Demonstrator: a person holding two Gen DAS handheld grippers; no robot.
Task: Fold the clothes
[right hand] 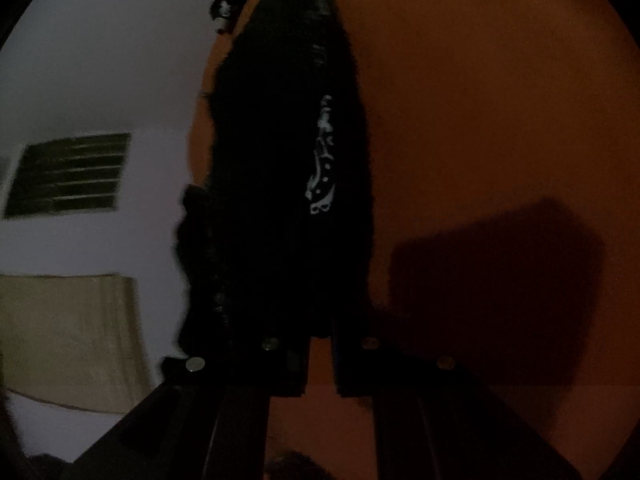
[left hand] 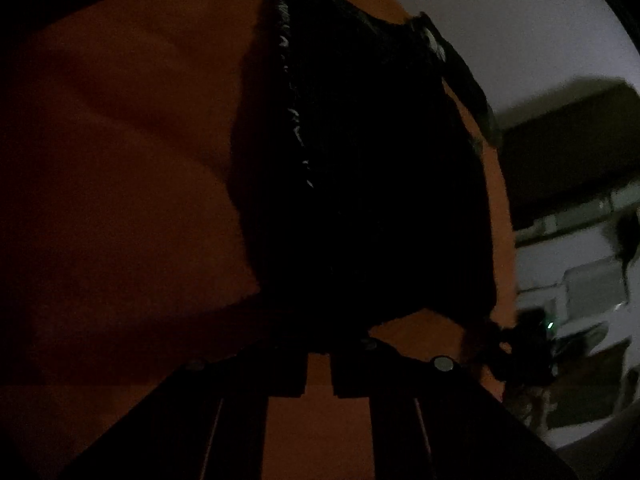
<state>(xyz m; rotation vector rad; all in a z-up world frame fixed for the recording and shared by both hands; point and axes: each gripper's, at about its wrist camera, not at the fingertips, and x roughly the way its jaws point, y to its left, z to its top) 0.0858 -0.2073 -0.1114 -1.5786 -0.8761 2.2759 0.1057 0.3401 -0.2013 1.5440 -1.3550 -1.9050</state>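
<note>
Dim light. Black garment [left hand: 360,168] is lying on the orange surface [left hand: 132,152], long axis running away from both cameras; a white print [right hand: 322,160] is running lengthwise along it. Left tongs [left hand: 319,376] are clamping the garment's near edge, fingers nearly together. Right tongs [right hand: 320,368] are likewise gripping its near end. A dark strap [left hand: 464,76] is trailing off the garment's far corner. Beyond the garment: pale wall [right hand: 100,80], slatted vent [right hand: 72,172]. A dark rectangular shadow [right hand: 496,288] is lying on the surface beside the garment.
</note>
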